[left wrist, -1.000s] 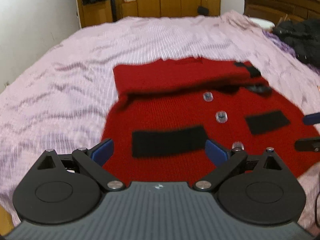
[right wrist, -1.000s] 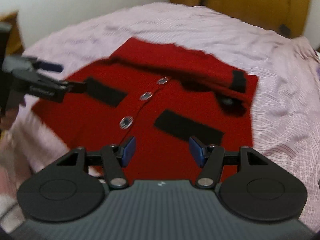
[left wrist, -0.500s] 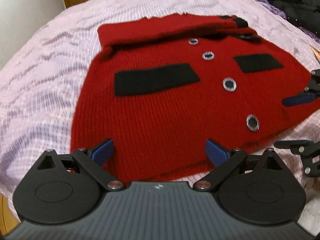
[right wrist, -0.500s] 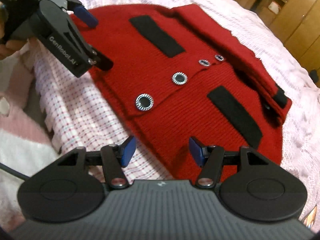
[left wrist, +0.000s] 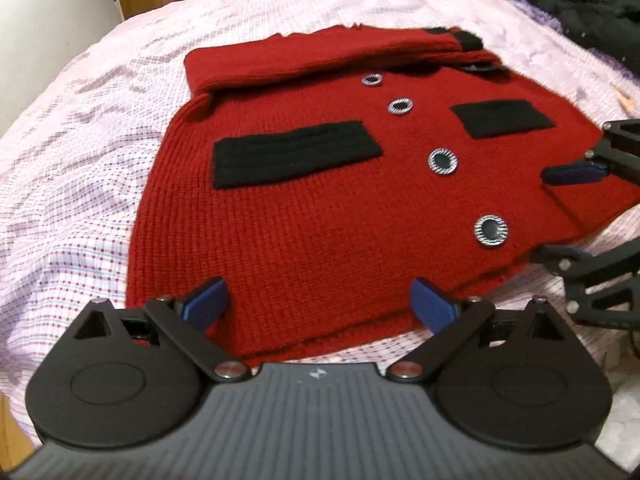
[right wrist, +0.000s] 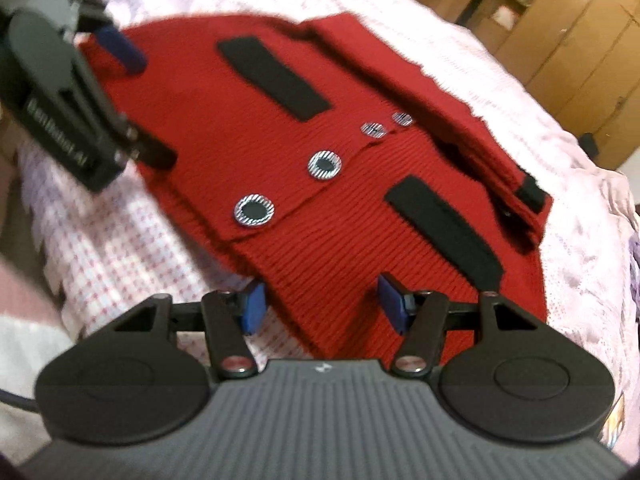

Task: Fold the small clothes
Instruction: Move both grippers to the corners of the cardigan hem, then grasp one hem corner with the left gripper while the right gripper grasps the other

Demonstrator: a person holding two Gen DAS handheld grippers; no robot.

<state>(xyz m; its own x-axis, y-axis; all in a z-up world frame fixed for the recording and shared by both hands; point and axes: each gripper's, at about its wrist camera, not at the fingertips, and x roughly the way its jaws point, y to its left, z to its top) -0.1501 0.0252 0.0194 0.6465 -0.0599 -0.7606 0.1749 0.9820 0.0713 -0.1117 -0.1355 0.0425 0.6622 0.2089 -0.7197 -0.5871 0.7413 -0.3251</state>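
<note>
A small red knit cardigan [left wrist: 320, 216] with black pocket strips and round striped buttons lies flat on the bed, its sleeves folded across the top. It also shows in the right wrist view [right wrist: 360, 184]. My left gripper [left wrist: 320, 300] is open, its blue pads straddling the left part of the bottom hem. My right gripper [right wrist: 322, 300] is open, its pads astride the hem's right corner. In the left wrist view the right gripper [left wrist: 568, 216] shows at the right edge, one finger over and one below the hem. The left gripper [right wrist: 132, 100] appears at the hem's far corner.
The bed is covered by a pink checked sheet [left wrist: 80, 160]. A dark garment [left wrist: 588, 8] lies at the far right of the bed. Wooden wardrobes [right wrist: 560, 20] stand behind the bed. The bed's near edge lies just under both grippers.
Both grippers have dropped low and closed in on the cardigan's bottom hem. Each now has its open fingers at the hem edge. The cardigan has not moved.
</note>
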